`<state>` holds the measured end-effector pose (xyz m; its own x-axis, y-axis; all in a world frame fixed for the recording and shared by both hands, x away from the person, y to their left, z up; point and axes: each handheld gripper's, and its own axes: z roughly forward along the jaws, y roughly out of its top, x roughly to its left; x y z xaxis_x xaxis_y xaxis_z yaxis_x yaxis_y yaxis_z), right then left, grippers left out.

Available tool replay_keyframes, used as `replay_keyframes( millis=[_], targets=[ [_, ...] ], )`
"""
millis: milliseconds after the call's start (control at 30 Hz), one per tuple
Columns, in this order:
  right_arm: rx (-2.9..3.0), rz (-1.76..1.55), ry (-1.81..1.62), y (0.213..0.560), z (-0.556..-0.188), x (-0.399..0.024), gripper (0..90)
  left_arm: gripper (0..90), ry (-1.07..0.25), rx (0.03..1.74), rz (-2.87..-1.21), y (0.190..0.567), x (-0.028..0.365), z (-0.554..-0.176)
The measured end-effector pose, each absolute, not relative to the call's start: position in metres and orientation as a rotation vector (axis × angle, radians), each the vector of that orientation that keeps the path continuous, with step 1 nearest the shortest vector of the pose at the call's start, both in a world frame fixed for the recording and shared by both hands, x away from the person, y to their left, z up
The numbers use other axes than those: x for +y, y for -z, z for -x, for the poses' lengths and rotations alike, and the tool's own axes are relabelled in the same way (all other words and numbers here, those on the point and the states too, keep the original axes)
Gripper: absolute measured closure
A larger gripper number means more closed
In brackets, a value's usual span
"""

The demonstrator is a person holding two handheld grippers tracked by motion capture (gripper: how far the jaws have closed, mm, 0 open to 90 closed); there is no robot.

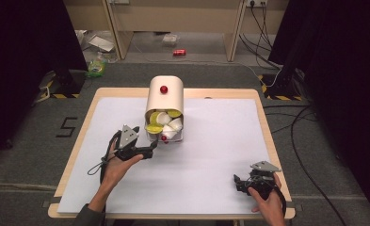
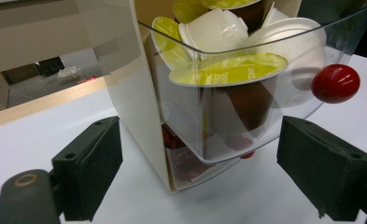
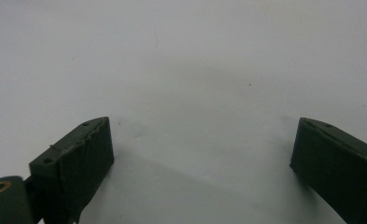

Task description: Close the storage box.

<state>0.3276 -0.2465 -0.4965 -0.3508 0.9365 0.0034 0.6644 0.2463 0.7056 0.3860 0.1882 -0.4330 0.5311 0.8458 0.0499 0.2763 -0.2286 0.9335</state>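
Green pod lid (image 2: 230, 69) carries faint, unreadable lettering.

Left gripper (image 1: 147, 151), left of centre in the high view: black body, topped by a grey three-cornered plate (image 1: 128, 133); a black cable (image 1: 103, 162) is looped below it toward the lower left. Jaws seen in the left gripper view as blocky matt black pads, each marked by small round dimples; a brass-coloured ring (image 2: 25, 179) is set in the lower left corner.

Right gripper (image 1: 239, 182), lower right of the high view: black, with a matching grey plate (image 1: 265, 166).

Sleeve (image 1: 86, 215), bottom edge left: dark grey-green fabric.
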Motion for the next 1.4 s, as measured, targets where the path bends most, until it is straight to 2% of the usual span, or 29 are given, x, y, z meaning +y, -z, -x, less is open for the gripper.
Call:
replay_keyframes(
  millis=[1400],
  targets=[
    [2.102,-1.458,-0.873,0.497,-0.328,-0.246,6.0,14.6,-0.737,0.989,-1.741,0.434,0.185,-0.409]
  ],
)
